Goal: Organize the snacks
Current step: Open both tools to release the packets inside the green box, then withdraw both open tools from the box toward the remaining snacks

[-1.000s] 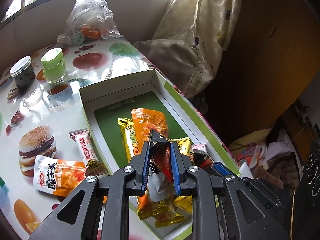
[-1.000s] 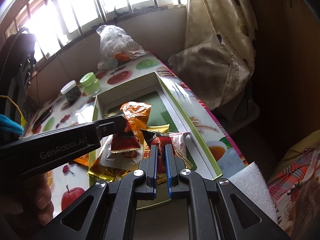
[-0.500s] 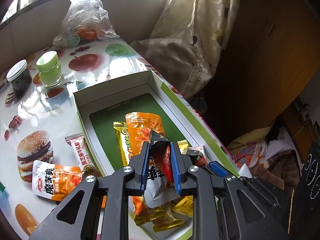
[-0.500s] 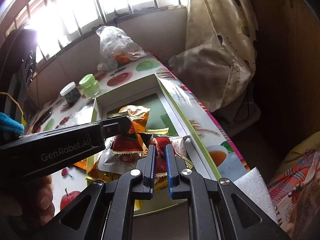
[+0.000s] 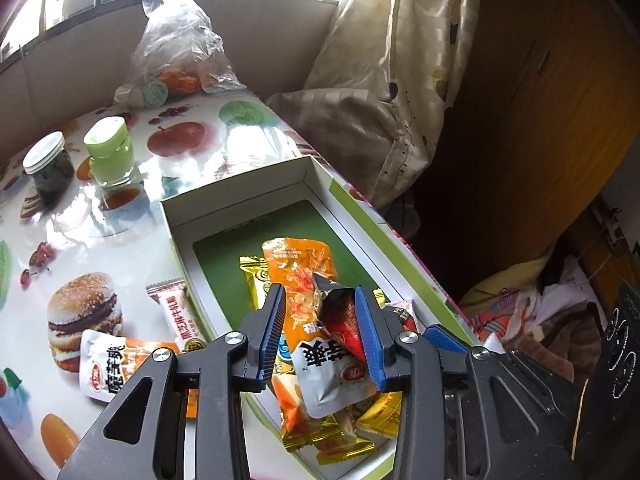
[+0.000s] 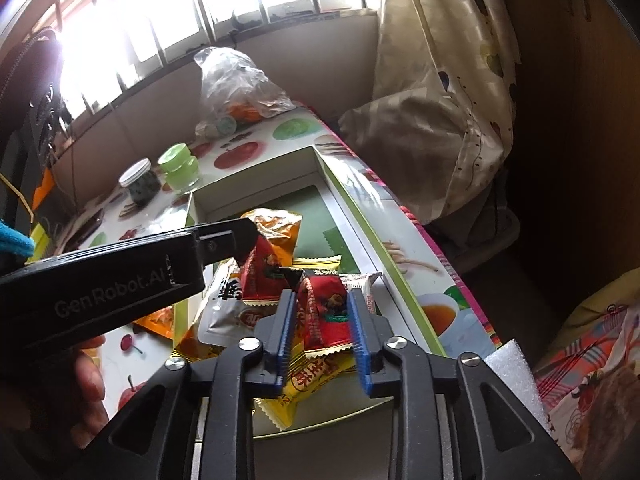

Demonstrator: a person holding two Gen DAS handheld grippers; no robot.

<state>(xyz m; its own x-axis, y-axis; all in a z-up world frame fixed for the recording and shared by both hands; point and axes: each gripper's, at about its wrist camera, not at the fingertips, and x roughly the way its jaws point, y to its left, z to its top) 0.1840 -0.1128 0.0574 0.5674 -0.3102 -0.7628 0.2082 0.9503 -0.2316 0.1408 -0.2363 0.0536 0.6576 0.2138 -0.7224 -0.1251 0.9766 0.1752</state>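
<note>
Tabletop (image 5: 120, 240) first: a glossy cloth printed with fruit and a burger, backed by a barred window, with a curtain (image 5: 400, 80) hanging past its far edge. On it lies a shallow white box (image 5: 240, 200) with a green floor, which I judge to be where the snacks are being gathered, since most packets already lie heaped at its near end. A knotted plastic bag (image 5: 180, 52) and two jars, one dark (image 5: 48, 168) and one green-lidded (image 5: 108, 152), stand well apart from the box and seem to play no part.

Both tools hang over the heap, tilted downward. The left gripper (image 5: 320, 332) has its jaws opening, and a red-and-white packet (image 5: 332, 352) sits between them, leaning on the right pad but no longer squeezed; it looks like a drop into the box. The right gripper (image 6: 322, 332) is also opening, with a red packet (image 6: 324, 312) loose between its pads above a yellow one (image 6: 304, 384).

Only the left wrist view shows the snacks not yet boxed: an orange-and-white packet (image 5: 116, 364) and a small pinkish bar (image 5: 176, 312) lying on the cloth just beside the box wall. Only the right wrist view shows the left tool from the side, the hand (image 6: 80, 380) holding it, and a white foam block (image 6: 516, 372) near the table's corner.
</note>
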